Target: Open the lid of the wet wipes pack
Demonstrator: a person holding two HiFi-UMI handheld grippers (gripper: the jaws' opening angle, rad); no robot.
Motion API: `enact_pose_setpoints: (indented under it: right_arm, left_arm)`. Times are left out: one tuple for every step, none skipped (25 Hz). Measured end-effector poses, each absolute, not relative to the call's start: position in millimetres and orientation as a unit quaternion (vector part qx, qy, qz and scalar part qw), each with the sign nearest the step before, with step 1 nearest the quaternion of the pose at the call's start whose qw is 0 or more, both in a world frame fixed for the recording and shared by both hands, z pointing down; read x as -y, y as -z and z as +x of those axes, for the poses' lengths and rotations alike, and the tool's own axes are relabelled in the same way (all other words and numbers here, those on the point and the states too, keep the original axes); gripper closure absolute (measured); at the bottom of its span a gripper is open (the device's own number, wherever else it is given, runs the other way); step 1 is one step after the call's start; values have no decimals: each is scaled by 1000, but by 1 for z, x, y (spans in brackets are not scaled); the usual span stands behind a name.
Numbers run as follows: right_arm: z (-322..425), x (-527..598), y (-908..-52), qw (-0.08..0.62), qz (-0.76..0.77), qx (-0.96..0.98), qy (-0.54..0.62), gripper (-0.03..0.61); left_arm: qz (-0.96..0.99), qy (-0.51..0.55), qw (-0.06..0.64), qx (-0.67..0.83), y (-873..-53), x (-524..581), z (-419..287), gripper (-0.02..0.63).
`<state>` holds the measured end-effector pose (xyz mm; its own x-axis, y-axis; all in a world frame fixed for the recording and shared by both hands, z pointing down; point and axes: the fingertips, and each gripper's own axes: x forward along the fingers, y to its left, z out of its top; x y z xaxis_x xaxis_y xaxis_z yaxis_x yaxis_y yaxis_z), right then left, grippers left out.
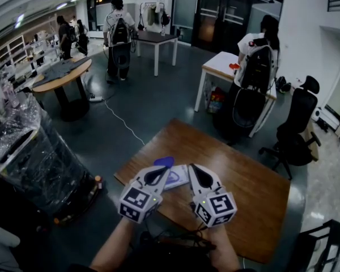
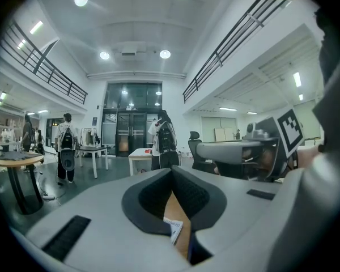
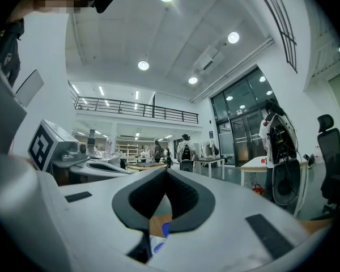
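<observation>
Wooden table (image 1: 255, 194); wipes pack (image 1: 180, 178) lies close to its left edge.

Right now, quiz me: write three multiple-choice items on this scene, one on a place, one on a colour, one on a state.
1. Where does the wet wipes pack lie?
A. In a drawer
B. On the wooden table
C. On a shelf

2. What colour is that table's top?
A. White
B. Green
C. Brown

3. How do the jaws of the left gripper stand?
A. Together
B. Wide apart
C. Clamped round a bottle

Answers:
1. B: the head view shows the pack lying flat on the table.
2. C: the top under the pack is brown wood.
3. A: the left gripper view shows the jaw tips meeting.
</observation>
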<state>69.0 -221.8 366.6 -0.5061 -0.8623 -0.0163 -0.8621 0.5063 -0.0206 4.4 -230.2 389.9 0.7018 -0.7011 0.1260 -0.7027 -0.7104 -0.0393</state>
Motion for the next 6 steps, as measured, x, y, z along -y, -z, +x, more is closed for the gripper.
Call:
enact_pose_setpoints:
  right_arm:
    - [70,221,-366,11,-497,-868,5,569]
    - [70,221,-366,11,-496,-868,4,569]
    - [70,221,-367,11,-493,-870,3,569]
    - [70,221,-367,12,-490,-871,1,569]
    - [70,221,-368,12,-489,-872,0,569]
    - [71,222,-369,12,-487,-873,-1,569]
  left_arm:
    - [922,-67,6,380,-390,229,5,617]
    - [922,-67,6,380,-390,229,6,617]
    - [923,-68,6,380,-390,228,6,617]
    - [923,-68,6,379,-390,228,7,617]
    - [923,-68,6,379,-390,228,8,617]
    - [923,-69,6,378,-391,228,8,617]
